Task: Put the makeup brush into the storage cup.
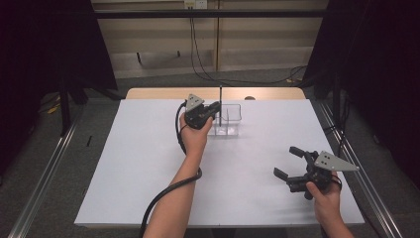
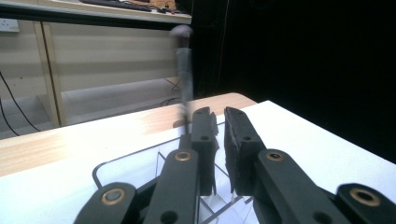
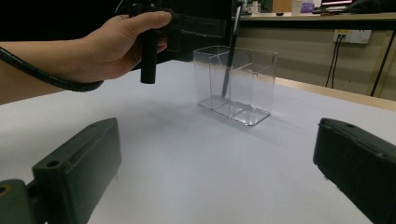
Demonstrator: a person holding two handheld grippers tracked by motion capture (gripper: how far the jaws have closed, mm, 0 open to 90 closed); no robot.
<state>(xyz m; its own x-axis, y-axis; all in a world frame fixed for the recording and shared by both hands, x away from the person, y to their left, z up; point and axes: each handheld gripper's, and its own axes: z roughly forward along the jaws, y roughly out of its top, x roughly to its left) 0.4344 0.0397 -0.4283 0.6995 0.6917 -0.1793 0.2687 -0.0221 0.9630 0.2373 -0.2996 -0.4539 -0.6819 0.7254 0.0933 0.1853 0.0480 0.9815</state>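
Writing: none legible; left claw (image 1: 216, 110) closed beside pen (image 3: 229, 56) in clear holder (image 3: 243, 88); right claw (image 1: 288, 161) open.

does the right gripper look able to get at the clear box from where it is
Probably yes: the right gripper has its fingers spread wide, and bare white table lies between it and the clear box. The left gripper holds a dark stick there.

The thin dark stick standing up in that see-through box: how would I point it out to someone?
Find the white table, then the clear divided box near its far edge. The thin dark stick stands in it, beside the left gripper, the one tall dark thing there.
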